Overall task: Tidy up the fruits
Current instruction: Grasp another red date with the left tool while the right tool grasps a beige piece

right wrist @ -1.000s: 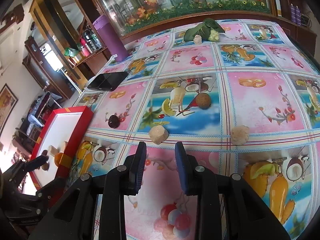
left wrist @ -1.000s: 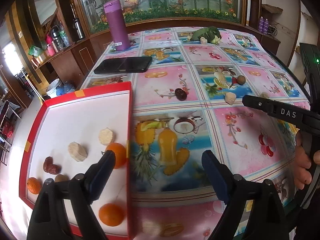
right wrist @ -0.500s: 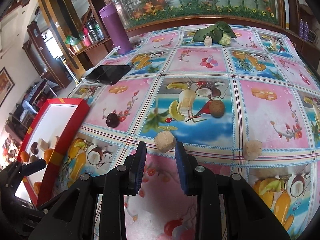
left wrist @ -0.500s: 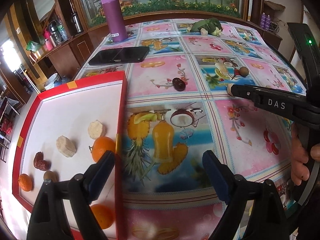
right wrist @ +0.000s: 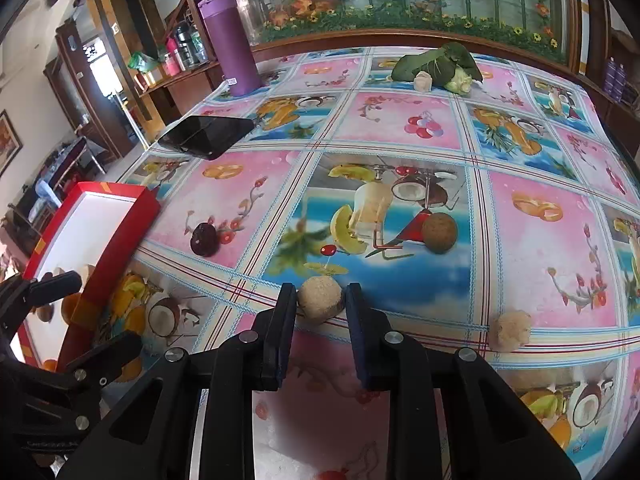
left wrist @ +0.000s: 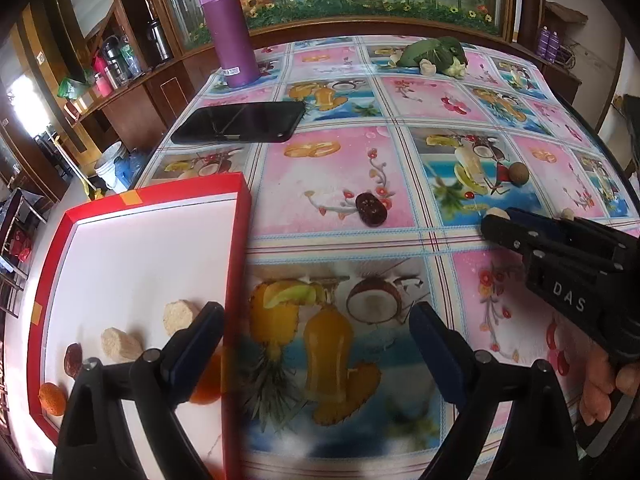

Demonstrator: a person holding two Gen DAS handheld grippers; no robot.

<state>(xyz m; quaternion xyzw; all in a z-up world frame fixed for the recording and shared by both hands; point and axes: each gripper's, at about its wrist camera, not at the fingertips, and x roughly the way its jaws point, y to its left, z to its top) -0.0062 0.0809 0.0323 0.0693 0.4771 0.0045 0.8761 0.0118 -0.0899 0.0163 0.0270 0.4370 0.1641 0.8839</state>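
My right gripper [right wrist: 321, 294] is low over the tablecloth and its jaws are closing on a beige round fruit piece [right wrist: 320, 300]; both pads touch its sides. My left gripper [left wrist: 316, 320] hangs over the right rim of the red tray [left wrist: 236, 240], its jaws opening wide with nothing between them. The tray holds two beige pieces [left wrist: 180, 316], a dark date [left wrist: 73, 358] and small oranges [left wrist: 52, 398]. Loose on the cloth lie a dark red fruit [right wrist: 204, 240], a brown round fruit [right wrist: 439, 233] and another beige piece [right wrist: 511, 330].
A black phone [left wrist: 240, 122] lies behind the tray, and a purple bottle [left wrist: 230, 32] stands at the far left edge. Leafy greens [left wrist: 434, 54] with a pale piece lie at the back. A person's hand [left wrist: 600, 380] grips the right tool.
The right gripper moved forward until the beige piece stood between its fingers, and its jaws narrowed onto it. The left gripper drifted forward along the tray's rim and its jaws widened slightly.
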